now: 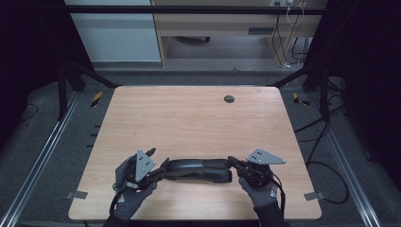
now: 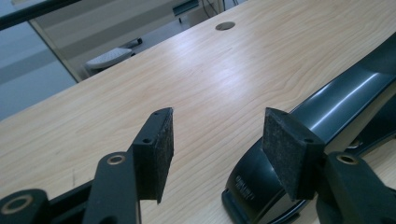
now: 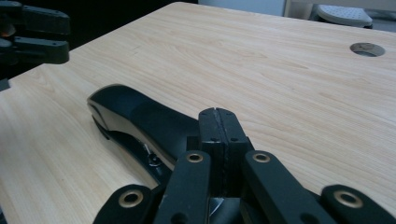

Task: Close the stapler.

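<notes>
A black stapler (image 1: 198, 170) lies near the wooden table's (image 1: 189, 118) front edge. The left gripper (image 1: 158, 165), jaws spread, sits at one end; the right gripper (image 1: 235, 163), pads pressed together, at the other.

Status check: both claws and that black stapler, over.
Left claw open beside stapler end. Right claw shut at opposite end. Stapler lies on table. Nothing in the way.

The light wooden table (image 1: 198, 123) lay bare toward its far edge; only the long black stapler (image 1: 198, 170) blocked the near edge.
</notes>
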Demonstrator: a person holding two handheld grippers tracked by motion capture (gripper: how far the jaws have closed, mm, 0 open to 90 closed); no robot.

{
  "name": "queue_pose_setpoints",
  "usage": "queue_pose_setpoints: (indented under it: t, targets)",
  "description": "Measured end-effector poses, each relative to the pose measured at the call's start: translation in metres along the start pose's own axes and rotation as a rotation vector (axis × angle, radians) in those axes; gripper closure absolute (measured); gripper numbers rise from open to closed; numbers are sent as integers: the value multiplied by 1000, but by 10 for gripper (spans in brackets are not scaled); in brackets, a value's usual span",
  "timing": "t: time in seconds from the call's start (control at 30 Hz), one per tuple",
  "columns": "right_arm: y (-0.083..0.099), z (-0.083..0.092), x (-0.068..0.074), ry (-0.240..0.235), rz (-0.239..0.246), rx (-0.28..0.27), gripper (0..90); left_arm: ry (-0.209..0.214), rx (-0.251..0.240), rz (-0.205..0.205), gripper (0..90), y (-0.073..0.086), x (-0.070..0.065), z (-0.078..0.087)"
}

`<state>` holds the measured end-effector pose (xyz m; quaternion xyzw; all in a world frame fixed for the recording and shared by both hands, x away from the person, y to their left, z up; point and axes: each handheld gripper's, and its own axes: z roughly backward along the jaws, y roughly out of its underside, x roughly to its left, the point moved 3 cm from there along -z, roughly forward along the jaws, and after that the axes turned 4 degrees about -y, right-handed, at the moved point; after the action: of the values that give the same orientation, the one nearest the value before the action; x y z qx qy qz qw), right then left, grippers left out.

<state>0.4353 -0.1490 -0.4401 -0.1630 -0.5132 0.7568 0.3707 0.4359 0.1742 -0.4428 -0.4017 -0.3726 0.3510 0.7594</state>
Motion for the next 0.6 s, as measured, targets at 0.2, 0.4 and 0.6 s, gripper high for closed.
queue_pose_setpoints:
  t: [0.2, 0.4, 0.6]
  targets:
    - [1, -4, 8, -34, 7, 21, 900, -24, 19, 16, 435, 14, 10, -2]
    - [5, -6, 9, -50, -3, 25, 900, -40, 63, 50, 434, 29, 17, -5]
    - [10, -8, 7, -36, -10, 55, 900, -54, 77, 88, 435, 42, 22, -6]
